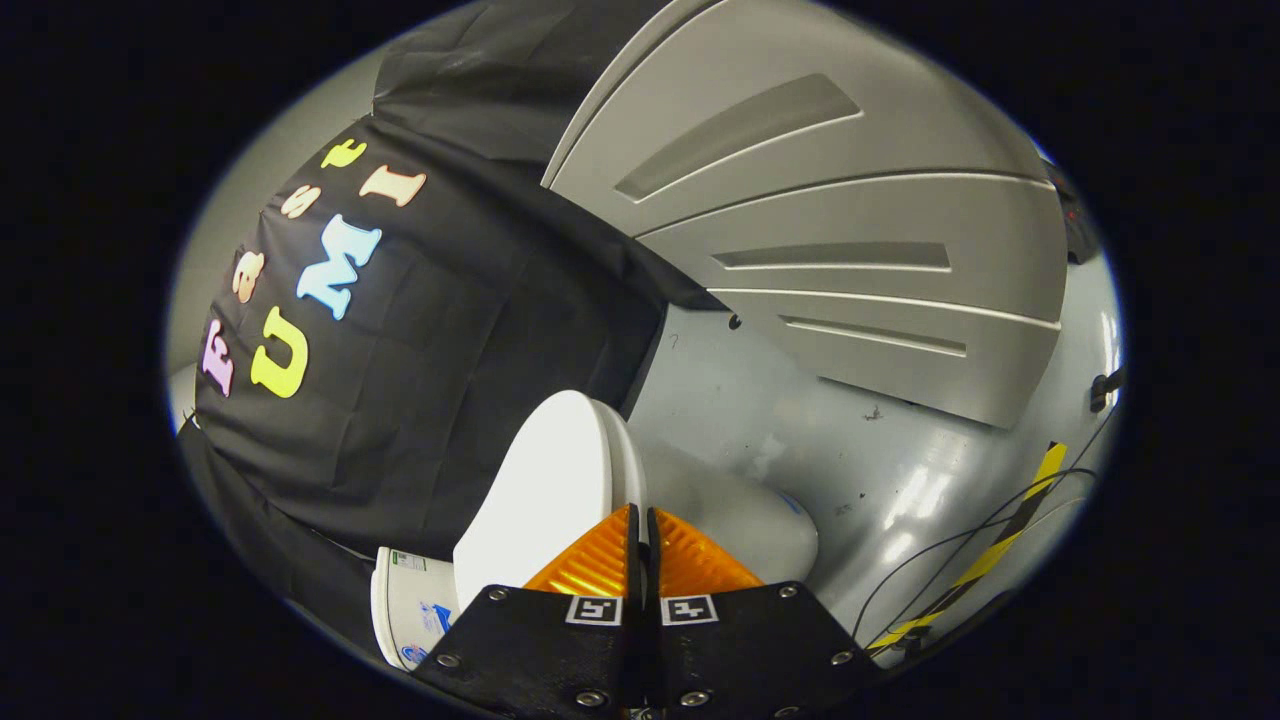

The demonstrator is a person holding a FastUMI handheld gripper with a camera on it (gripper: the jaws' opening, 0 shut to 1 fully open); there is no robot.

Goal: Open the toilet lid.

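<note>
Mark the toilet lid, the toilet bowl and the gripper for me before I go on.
toilet lid (545, 490): gripper view, on its broad white face, raised just ahead of the jaws.
toilet bowl (745, 525): gripper view, on its white side beyond the lid.
gripper (641, 530): gripper view, between the fingertips; jaws closed together by the lid's edge.

This is a staged test booth, not a real bathroom. Black cloth (440, 400) hangs as a wall across the left and centre of the frame, creased and draped. At the upper right stands a large grey moulded panel (830, 230) with raised ribs and recessed slots. A glossy grey painted floor (900, 480) fills the lower right, scuffed, with a yellow-and-black hazard stripe (985, 555) and loose black cables (930, 560). A white toilet (545, 500) sits at the lower centre.
</note>
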